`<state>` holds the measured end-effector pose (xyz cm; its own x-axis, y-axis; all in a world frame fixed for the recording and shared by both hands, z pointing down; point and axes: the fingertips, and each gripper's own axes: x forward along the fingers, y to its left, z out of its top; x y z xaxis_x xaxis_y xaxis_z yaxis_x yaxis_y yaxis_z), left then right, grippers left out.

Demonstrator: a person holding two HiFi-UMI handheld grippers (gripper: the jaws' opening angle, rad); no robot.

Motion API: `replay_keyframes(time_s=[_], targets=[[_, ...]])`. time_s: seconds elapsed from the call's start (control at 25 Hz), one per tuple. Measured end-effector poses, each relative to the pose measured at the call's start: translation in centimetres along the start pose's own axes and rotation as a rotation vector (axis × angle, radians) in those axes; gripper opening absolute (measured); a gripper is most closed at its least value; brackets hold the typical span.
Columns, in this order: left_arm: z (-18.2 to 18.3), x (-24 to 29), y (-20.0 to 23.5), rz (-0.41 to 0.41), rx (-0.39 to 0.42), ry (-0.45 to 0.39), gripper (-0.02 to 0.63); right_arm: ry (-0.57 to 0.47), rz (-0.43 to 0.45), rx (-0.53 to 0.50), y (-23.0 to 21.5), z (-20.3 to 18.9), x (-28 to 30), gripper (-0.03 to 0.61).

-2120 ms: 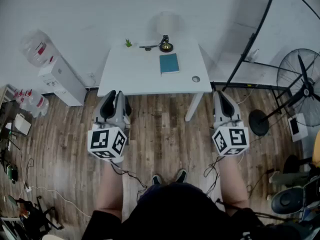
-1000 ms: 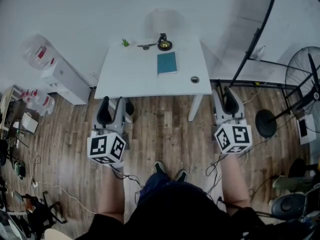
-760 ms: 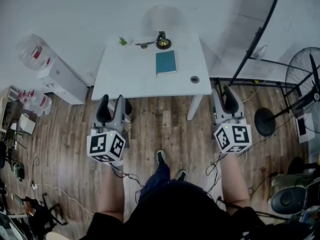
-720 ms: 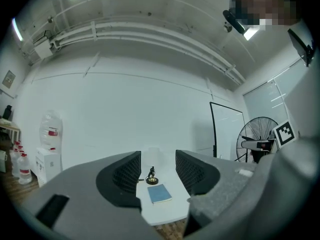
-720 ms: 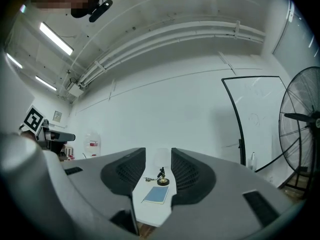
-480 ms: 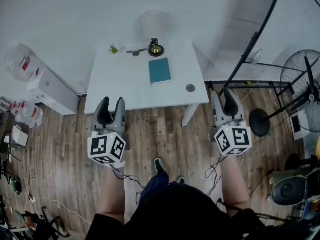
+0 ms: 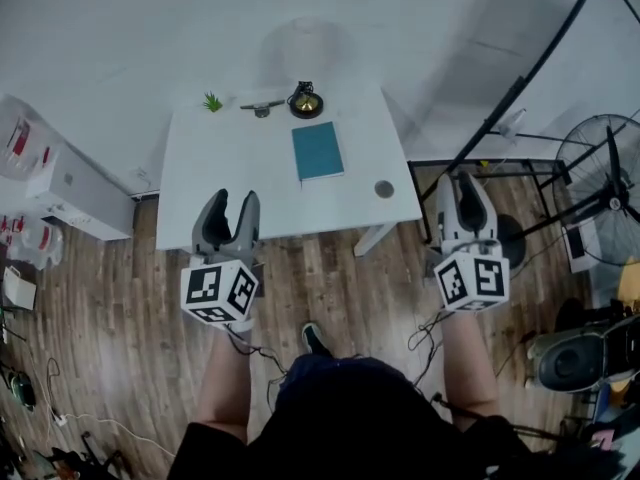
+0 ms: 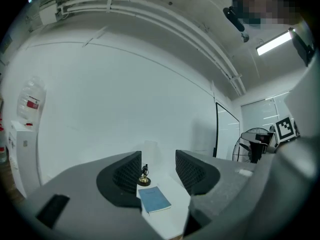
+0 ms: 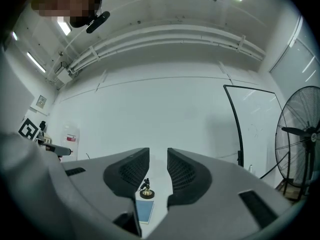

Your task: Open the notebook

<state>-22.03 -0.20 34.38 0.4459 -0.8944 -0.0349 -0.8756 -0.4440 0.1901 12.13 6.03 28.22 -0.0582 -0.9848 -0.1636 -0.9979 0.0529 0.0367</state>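
A closed teal notebook lies flat on the white table, right of its middle. It shows between the jaws in the left gripper view and low in the right gripper view. My left gripper hovers at the table's near edge, open and empty. My right gripper is off the table's right front corner. Its jaws have just been closing and stand apart by a narrow gap with nothing between them. Both grippers are well short of the notebook.
At the table's back edge stand a small brass ornament, a dark flat object and a tiny green plant. A small round disc lies near the right front corner. A fan stands right, a white cabinet left.
The person has stepped closer, so the table sits nearer and both grippers have moved forward to its near edge. The right gripper's jaws stand closer together than before.
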Motion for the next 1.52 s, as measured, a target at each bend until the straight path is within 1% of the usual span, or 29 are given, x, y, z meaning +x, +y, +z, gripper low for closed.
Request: replay_keyframes(time_s=[0.24, 0.44, 0.6, 0.84, 0.92, 1.04, 1.24, 1.32, 1.36, 1.52], targets=[[-0.1, 2.9, 2.2, -0.033, -0.012, 0.01, 0.209, 0.012, -0.033, -0.013, 0.7, -0.3, 2.5, 0.114], [-0.6, 5.4, 2.2, -0.053, -0.013, 0.032, 0.209, 0.022, -0.043, -0.013, 0.1, -0.8, 4.5, 0.11], [-1.1, 6.8, 1.9, -0.051, 0.005, 0.047, 0.209, 0.018, -0.042, -0.001, -1.2, -1.5, 6.1, 0.105], [-2.0, 9.8, 0.7, -0.029, 0.052, 0.082, 0.206, -0.02, -0.012, 0.058, -2.9, -2.7, 10.8, 0.09], [-2.5, 11.8, 0.0, -0.027, 0.067, 0.097, 0.206, -0.035, 0.004, 0.072, -3.7, -3.1, 12.8, 0.082], [-3.6, 14.6, -0.7, -0.001, 0.083, 0.126, 0.206, -0.024, 0.032, 0.083, -5.5, -4.7, 15.4, 0.083], [-6.4, 20.5, -2.1, 0.049, 0.107, 0.186, 0.206, -0.026, 0.029, 0.056, -11.2, -6.0, 19.6, 0.082], [-7.8, 22.5, -2.9, 0.059, 0.135, 0.211, 0.206, -0.034, 0.025, 0.064, -13.5, -6.4, 21.0, 0.08], [-8.7, 23.3, -3.4, 0.061, 0.165, 0.232, 0.206, -0.032, 0.022, 0.075, -14.6, -6.8, 21.5, 0.077], [-13.4, 26.2, -4.9, 0.056, 0.326, 0.345, 0.204, -0.003, 0.021, 0.115, -17.8, -8.8, 23.3, 0.061]])
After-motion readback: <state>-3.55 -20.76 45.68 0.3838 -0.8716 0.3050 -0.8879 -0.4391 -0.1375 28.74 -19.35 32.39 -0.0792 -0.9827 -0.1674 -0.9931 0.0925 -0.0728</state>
